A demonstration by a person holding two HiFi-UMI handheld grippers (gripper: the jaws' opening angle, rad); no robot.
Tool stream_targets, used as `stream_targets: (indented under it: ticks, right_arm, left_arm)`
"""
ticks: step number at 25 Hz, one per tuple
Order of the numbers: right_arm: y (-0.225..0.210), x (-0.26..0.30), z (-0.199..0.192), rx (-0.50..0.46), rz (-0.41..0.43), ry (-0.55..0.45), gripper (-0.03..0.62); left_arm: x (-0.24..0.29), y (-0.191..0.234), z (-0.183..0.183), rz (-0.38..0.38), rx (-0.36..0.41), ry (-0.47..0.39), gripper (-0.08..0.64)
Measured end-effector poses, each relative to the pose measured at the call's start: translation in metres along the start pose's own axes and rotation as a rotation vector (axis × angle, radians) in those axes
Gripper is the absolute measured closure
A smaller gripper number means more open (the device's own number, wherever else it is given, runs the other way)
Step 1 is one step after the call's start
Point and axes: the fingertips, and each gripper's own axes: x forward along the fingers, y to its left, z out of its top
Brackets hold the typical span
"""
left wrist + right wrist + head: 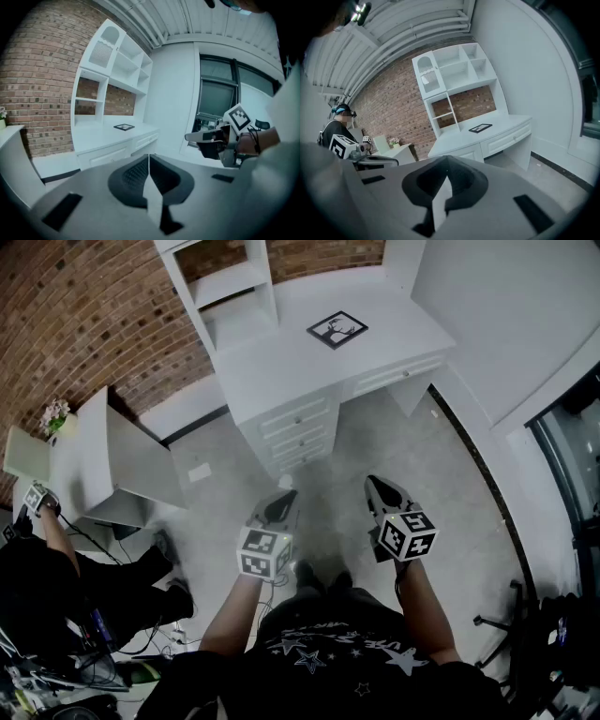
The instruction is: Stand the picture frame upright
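A black picture frame [337,329] with a deer-head print lies flat on the white desk [281,343], well ahead of me. It shows small in the left gripper view as a dark frame [123,126] and in the right gripper view as the same frame [480,128] on the desktop. My left gripper [281,499] and right gripper [380,486] hang over the floor in front of the desk drawers, both shut and empty, far short of the frame.
A white shelf unit [230,282] rises at the desk's left against the brick wall [75,324]. A small white table [89,451] with a flower pot [53,416] stands left. Another person [37,568] sits at the lower left with grippers. An office chair base [506,624] is at right.
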Motion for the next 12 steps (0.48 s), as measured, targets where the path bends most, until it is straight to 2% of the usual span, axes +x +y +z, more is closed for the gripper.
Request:
stream_targets:
  ticks: [7,12]
  right_arm:
    - [-0.032,-0.033,-0.010,0.010,-0.008,-0.001,0.577]
    - [-0.036,-0.044,-0.005,0.014,0.016,-0.013,0.577]
  left_arm:
    - [0.003,-0.043,-0.004,0.025,-0.002,0.006,0.538]
    - [0.002,-0.063,-0.003,0.046,-0.002,0.011,0.538]
